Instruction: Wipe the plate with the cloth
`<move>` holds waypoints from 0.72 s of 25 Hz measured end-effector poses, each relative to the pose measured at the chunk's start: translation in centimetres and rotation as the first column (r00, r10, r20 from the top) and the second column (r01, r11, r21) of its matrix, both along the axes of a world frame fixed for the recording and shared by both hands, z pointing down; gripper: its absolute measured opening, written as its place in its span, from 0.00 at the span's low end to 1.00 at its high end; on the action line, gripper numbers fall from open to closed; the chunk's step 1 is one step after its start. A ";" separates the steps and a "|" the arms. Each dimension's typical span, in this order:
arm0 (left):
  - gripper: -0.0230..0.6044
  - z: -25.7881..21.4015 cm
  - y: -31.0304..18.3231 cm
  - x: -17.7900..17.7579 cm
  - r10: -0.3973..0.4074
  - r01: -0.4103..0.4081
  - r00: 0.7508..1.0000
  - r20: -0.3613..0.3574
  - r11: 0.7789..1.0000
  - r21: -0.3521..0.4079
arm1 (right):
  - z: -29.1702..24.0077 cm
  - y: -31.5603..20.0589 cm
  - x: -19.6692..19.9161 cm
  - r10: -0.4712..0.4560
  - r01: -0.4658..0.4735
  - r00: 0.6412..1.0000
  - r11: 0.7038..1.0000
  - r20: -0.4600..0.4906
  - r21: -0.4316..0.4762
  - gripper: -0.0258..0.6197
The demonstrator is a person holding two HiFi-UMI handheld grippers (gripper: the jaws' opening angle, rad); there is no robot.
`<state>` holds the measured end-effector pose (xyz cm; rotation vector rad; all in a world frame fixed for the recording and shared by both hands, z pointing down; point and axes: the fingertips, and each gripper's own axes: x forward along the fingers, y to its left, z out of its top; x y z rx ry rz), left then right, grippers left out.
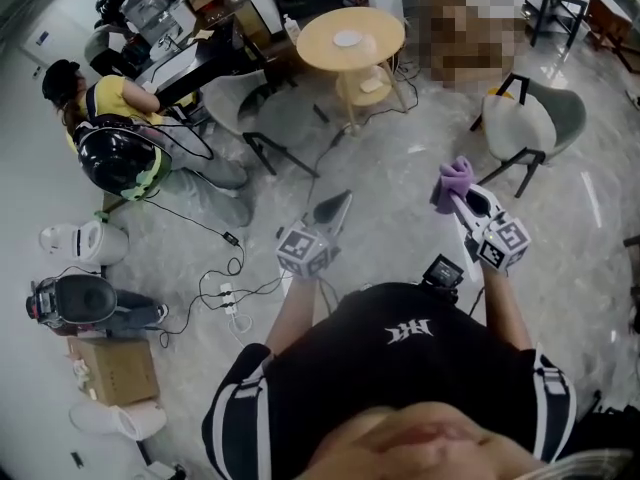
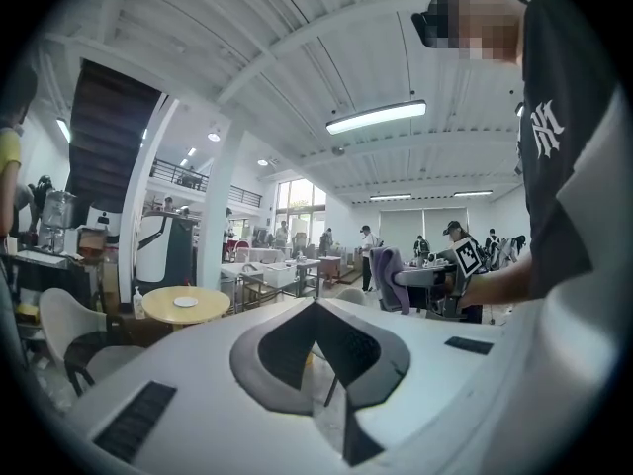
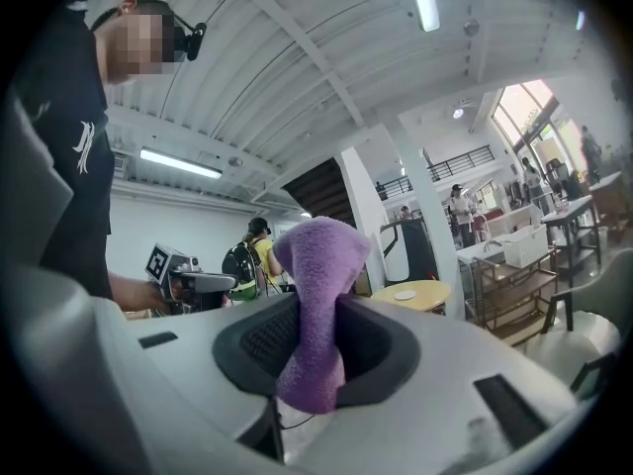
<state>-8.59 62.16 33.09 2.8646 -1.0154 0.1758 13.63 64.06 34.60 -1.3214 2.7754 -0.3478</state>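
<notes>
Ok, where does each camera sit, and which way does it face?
Head view: on the person's head, steeply down at the floor; black shirt, forearms, left gripper, right gripper show.
Left gripper view: on the left gripper, roughly level across the room; its shut jaws, person's torso at right.
Right gripper view: on the right gripper, roughly level across the room; jaws shut on the purple cloth, torso at left.
Shared: all three see the round table with the plate; each gripper view sees the other gripper.

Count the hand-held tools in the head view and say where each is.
2. The left tool, shut and empty, is left of centre; the right tool, shut on the purple cloth, is right of centre. None appears hidden.
</notes>
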 end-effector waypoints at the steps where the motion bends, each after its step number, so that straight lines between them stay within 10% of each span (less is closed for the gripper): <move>1: 0.05 0.0 0.0 0.2 -0.002 0.002 1.000 0.003 1.000 0.000 | 0.1 -0.1 0.3 0.001 -0.001 1.000 1.000 0.004 -0.002 0.19; 18: 0.05 2.7 0.9 4.3 0.013 -0.006 0.997 0.073 0.996 -0.090 | 4.3 0.5 3.5 -0.011 0.017 0.995 0.998 0.099 -0.067 0.19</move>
